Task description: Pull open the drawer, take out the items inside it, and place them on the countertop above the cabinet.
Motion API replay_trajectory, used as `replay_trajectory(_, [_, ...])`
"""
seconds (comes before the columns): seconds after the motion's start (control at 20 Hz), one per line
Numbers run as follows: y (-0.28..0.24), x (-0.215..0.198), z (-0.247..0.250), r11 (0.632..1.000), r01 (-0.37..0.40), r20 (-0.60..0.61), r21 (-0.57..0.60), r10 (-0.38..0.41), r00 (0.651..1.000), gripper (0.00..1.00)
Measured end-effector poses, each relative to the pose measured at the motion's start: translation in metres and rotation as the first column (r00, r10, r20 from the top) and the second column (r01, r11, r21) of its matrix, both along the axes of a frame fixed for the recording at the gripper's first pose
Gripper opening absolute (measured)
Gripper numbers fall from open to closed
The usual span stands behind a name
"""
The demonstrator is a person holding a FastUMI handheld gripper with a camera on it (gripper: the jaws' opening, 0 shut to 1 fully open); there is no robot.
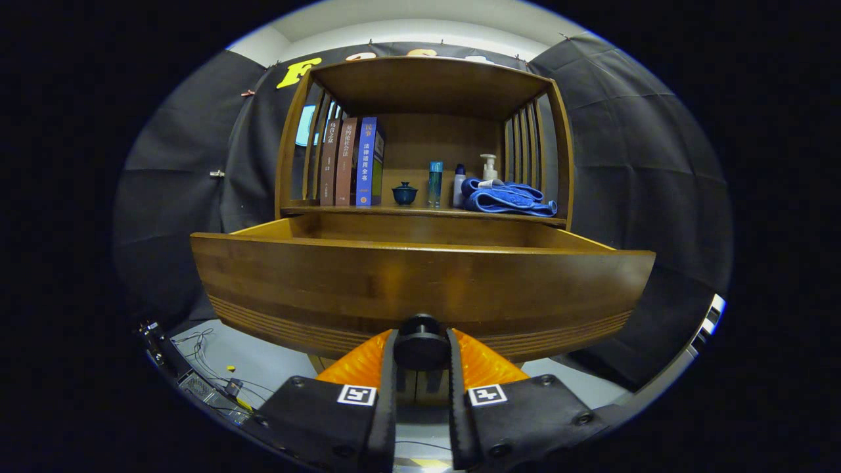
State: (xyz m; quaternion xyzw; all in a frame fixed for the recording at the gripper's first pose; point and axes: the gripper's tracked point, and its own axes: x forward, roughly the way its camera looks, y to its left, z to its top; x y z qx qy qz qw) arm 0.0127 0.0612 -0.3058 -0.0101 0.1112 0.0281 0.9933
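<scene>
A wooden drawer (420, 279) stands pulled out of the wooden cabinet, its broad front panel right ahead of me. My gripper (421, 348) is shut on the drawer's round dark knob (420, 341), one finger pressing on each side of it. The drawer's inside is hidden behind its front panel, so its contents cannot be seen. Above the drawer runs the countertop (368, 210), where three upright books (351, 163), a small dark teacup (405, 193), a teal bottle (435, 184), a white bottle (459, 186), a pump bottle (488, 167) and a folded blue towel (507, 198) stand.
Slatted wooden side walls (525, 151) and a wooden roof (427, 82) enclose the countertop. Cables and small devices (210, 374) lie on the pale floor down to the left of the drawer. Black cloth walls surround the cabinet.
</scene>
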Motion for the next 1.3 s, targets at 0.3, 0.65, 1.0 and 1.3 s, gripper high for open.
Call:
replay_trajectory(0.3, [0.012, -0.019, 0.043, 1.000, -0.015, 0.043, 0.008, 0.014, 0.999, 0.98])
replay_trajectory(0.65, [-0.023, -0.004, 0.160, 0.988, 0.147, 0.001, -0.037, -0.147, 0.989, 0.98])
replay_trajectory(1.0, [-0.010, 0.086, 0.155, 0.977, 0.211, -0.356, 0.026, -0.188, 0.915, 0.99])
replay_trajectory(1.3, [-0.008, 0.126, 0.055, 0.974, 0.228, -0.701, 0.018, -0.150, 0.697, 0.99])
